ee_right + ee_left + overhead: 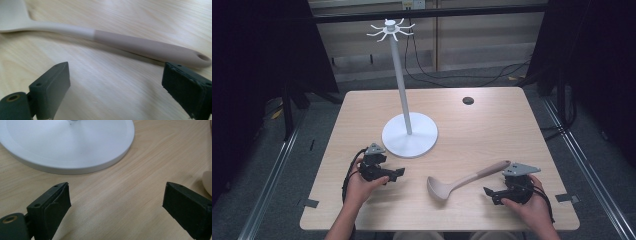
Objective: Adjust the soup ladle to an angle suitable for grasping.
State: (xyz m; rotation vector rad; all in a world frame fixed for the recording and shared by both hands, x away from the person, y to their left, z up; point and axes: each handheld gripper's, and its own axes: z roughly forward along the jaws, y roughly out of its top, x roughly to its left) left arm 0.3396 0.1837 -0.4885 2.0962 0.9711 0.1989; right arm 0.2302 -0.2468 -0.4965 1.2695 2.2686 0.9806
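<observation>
approach step: my right gripper (pixel 490 192) gapes wide, empty, beside ladle (pixel 462 181) handle; left gripper (pixel 398 173) wide, empty, near hook stand (pixel 409 135); next, straddle handle

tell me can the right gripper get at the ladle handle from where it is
Probably yes: the right gripper is open, the ladle handle lies on bare table just ahead of its jaws, with nothing between.

On the table (pixel 492 125), the ladle (pixel 462 181) lies right of the stand (pixel 409 134).
</observation>
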